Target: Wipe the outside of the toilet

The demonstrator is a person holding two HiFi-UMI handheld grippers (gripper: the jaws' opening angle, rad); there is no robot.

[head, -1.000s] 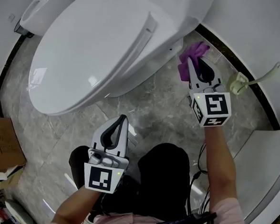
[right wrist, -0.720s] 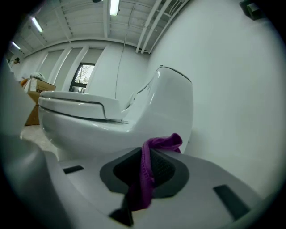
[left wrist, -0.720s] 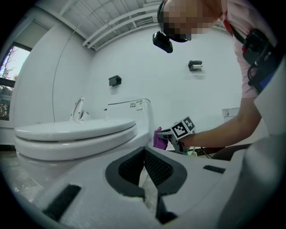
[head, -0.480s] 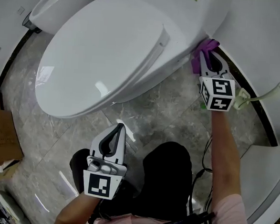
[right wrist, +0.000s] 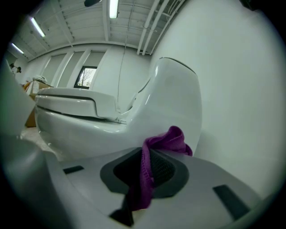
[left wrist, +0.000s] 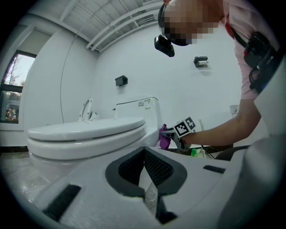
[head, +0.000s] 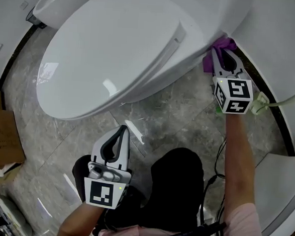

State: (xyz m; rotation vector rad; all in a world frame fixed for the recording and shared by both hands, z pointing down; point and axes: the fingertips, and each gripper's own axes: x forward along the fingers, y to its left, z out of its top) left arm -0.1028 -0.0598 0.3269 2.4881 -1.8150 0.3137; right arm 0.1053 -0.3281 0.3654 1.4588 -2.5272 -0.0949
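Two o'clock: right gripper (head: 224, 51) pinches purple cloth (head: 208, 62), seemingly touching the glossy white toilet's (head: 117, 52) rear edge; left gripper (head: 122, 130), clenched empty, over open floor (head: 178, 117).

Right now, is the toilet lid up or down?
Down. In the head view the lid covers the whole bowl; the left gripper view shows it lying flat.

The cloth (head: 208, 64) in the right claw (head: 223, 51) touches the toilet (head: 117, 47) at its rear side, the left claw (head: 122, 132) well before it.
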